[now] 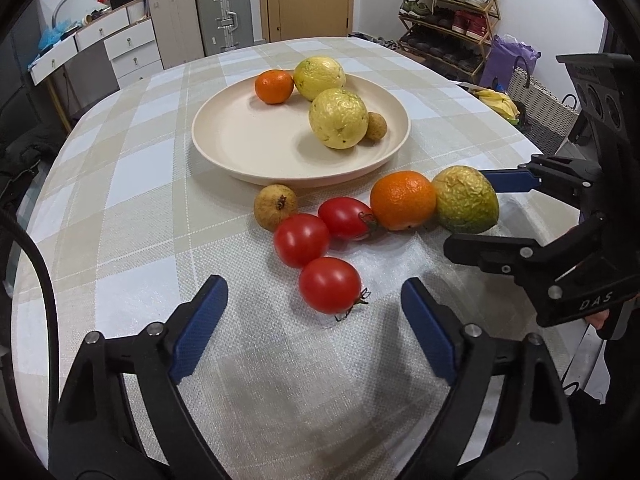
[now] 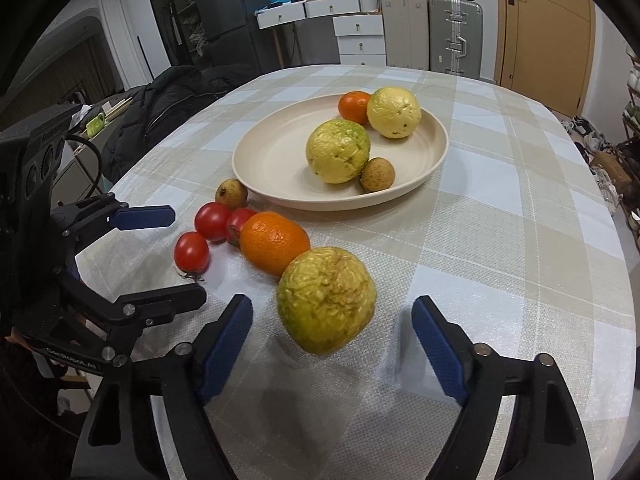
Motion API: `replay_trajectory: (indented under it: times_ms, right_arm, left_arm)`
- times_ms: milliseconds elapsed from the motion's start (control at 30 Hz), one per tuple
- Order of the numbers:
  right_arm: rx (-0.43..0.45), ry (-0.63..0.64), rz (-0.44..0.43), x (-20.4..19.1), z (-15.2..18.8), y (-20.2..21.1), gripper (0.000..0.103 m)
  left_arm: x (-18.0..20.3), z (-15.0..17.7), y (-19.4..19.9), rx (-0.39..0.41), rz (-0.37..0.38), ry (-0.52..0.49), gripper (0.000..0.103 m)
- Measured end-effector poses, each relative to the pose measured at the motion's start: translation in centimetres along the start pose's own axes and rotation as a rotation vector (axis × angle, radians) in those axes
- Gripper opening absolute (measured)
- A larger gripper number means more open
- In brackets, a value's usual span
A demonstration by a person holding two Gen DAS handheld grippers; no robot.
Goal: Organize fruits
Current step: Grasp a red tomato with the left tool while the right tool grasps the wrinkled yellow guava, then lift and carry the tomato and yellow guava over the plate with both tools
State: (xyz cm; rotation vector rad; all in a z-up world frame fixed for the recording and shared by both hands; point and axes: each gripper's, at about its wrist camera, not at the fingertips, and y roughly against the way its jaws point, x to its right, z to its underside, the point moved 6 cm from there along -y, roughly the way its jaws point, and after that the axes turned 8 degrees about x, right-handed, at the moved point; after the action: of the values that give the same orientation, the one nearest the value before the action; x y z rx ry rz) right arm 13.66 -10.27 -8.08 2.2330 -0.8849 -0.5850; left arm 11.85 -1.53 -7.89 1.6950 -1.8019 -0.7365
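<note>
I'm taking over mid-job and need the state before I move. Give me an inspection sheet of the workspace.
Surface: checked tablecloth on a rounded table.
Job's things: plate holds a small orange, two yellow fruits and a small brown one; on the cloth lie three tomatoes, a large orange, a brown fruit and a wrinkled green-yellow fruit.
Clutter: nothing seen.
Grippers: left gripper and right gripper, jaws open, empty.
Cables: black cable at left.
Surroundings: suitcases, drawers, shoe rack.

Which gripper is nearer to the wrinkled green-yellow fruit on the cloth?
Right. The right gripper is open around the wrinkled fruit; the left gripper faces the tomatoes.
</note>
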Motion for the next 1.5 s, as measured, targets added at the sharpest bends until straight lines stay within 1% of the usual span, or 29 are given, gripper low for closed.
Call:
replay_trajectory:
  times_ms: [67, 167, 200, 267, 300, 367, 500, 533, 633, 700, 767, 833, 1133, 1500]
  right_arm:
    - [0.0, 0.004, -0.011, -0.2, 0.1, 0.1, 0.078]
    - [0.001, 0.015, -0.027, -0.6, 0.2, 0.1, 0.075]
    - [0.003, 0.017, -0.031, -0.7, 0.2, 0.2, 0.072]
    - [0.004, 0.014, -0.036, -0.7, 0.2, 0.3, 0.067]
    - [0.005, 0.013, -0.038, -0.7, 0.2, 0.3, 0.067]
    - [0.008, 0.007, -0.041, -0.6, 0.2, 0.4, 0.066]
    - [0.015, -0.003, -0.045, -0.4, 0.1, 0.5, 0.063]
    - [0.016, -0.005, -0.045, -0.4, 0.0, 0.5, 0.06]
    - [0.018, -0.006, -0.046, -0.4, 0.0, 0.5, 0.059]
    - [0.021, -0.005, -0.044, -0.3, -0.1, 0.6, 0.057]
    - [0.023, -0.005, -0.037, -0.2, 0.0, 0.6, 0.051]
    - [0.027, -0.004, -0.026, 0.0, 0.0, 0.6, 0.048]
    - [0.041, 0.014, -0.017, 0.1, -0.1, 0.9, 0.047]
    - [0.116, -0.024, -0.004, 1.2, -1.2, 2.7, 0.047]
  left_arm:
    - [0.1, 0.1, 0.0, -0.008, 0.007, -0.003, 0.077]
    - [0.3, 0.2, 0.0, -0.018, 0.026, -0.005, 0.068]
    - [0.4, 0.3, 0.0, -0.02, 0.031, -0.007, 0.066]
    - [0.6, 0.3, 0.0, -0.023, 0.041, -0.012, 0.059]
    - [0.7, 0.3, 0.0, -0.025, 0.047, -0.014, 0.057]
    - [0.9, 0.4, 0.1, -0.027, 0.056, -0.02, 0.05]
    - [1.2, 0.5, 0.1, -0.03, 0.07, -0.021, 0.041]
    - [1.1, 0.5, 0.1, -0.028, 0.068, -0.019, 0.037]
    - [0.9, 0.4, 0.1, -0.023, 0.07, -0.009, 0.028]
    - [0.8, 0.3, 0.2, -0.022, 0.078, -0.003, 0.028]
    - [0.8, 0.3, 0.2, -0.019, 0.081, -0.002, 0.027]
    - [0.8, 0.3, 0.2, -0.015, 0.082, -0.003, 0.027]
    - [0.7, -0.2, 1.0, 0.022, 0.08, 0.007, 0.027]
    - [-0.2, -1.7, 3.0, 0.117, 0.068, 0.044, 0.027]
